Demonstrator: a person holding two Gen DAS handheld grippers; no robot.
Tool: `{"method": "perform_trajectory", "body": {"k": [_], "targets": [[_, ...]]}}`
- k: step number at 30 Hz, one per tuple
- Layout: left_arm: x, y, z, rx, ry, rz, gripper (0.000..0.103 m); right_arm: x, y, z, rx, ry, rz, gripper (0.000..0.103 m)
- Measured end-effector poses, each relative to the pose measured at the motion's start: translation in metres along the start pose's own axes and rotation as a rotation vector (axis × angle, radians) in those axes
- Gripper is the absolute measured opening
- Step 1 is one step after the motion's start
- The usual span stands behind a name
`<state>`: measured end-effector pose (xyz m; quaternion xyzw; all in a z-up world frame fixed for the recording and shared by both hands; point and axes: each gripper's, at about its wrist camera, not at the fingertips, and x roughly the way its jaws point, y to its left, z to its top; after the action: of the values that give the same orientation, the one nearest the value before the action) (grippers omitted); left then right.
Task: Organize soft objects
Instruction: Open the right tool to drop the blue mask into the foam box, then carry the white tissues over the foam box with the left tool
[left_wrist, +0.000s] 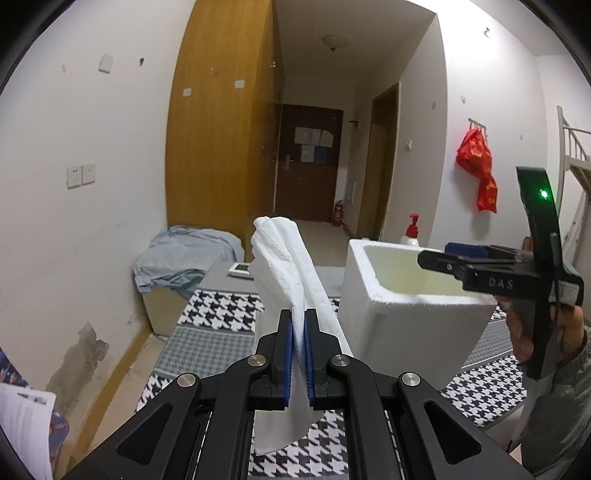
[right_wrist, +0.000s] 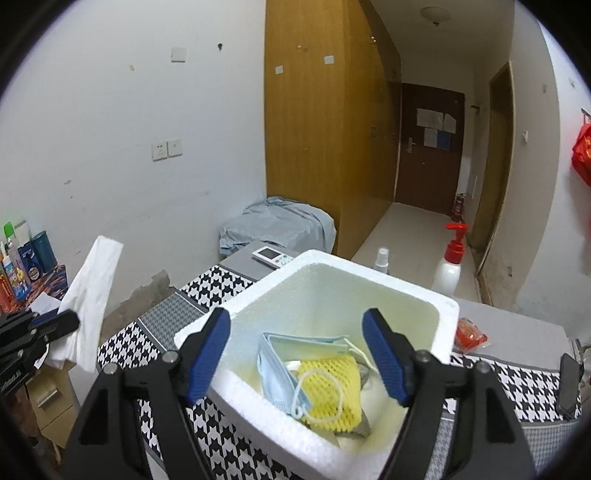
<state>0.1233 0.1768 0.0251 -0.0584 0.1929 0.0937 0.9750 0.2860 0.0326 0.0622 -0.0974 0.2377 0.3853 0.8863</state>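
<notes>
Table (right_wrist: 155, 325) with black-and-white houndstooth and grey cloth fills the lower field in both wrist views. Wooden wardrobe (right_wrist: 325, 129) stands behind it against the white wall; a blue-grey cloth heap (right_wrist: 280, 225) lies on a low unit at the wardrobe's foot. White foam box (right_wrist: 369, 458), open-topped, stands on the table; in the left wrist view it is right of centre (left_wrist: 391, 325). Inside the box, on its floor: a light blue face mask (right_wrist: 280, 373) lying partly over a yellow foam net sleeve (right_wrist: 332, 387), its white ear loop draped across the yellow mesh. White cloth (left_wrist: 291, 258), a long folded strip, is off the table, standing up and leaning slightly; left hand-held gripper (left_wrist: 299, 343) is clamped tight on its lower part, blue pads pressing both faces, a short tail hanging below. The right wrist view shows the same cloth (right_wrist: 92, 295) at far left, well apart from the box. Right hand-held gripper (right_wrist: 295, 354) is above the box's near rim, fingers spread wide, nothing between them; mask and sleeve lie below the gap. Behind the box: a white pump bottle with red top (right_wrist: 448, 266), a small clear spray bottle (right_wrist: 380, 258), a white remote (right_wrist: 273, 256). A red wrapped item (right_wrist: 469, 332) lies on the grey cloth, right of the box.
</notes>
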Motion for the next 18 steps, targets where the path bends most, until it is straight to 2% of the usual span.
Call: {"method": "perform_trajectory", "body": {"k": [3, 9, 11, 18], "targets": [[0.002, -0.001, 0.006, 0.017, -0.004, -0.017, 0.006, -0.007, 0.002, -0.002, 0.008, -0.017, -0.002, 0.086], [0.005, -0.002, 0.016, 0.041, -0.015, -0.056, 0.006, -0.019, 0.004, -0.001, 0.025, -0.046, -0.014, 0.092], [0.007, -0.002, 0.021, 0.043, -0.018, -0.071, 0.006, -0.022, 0.003, 0.0, 0.035, -0.056, -0.027, 0.1], [0.012, -0.01, 0.037, 0.073, -0.032, -0.126, 0.006, -0.043, -0.001, -0.002, 0.076, -0.092, -0.064, 0.102]]}}
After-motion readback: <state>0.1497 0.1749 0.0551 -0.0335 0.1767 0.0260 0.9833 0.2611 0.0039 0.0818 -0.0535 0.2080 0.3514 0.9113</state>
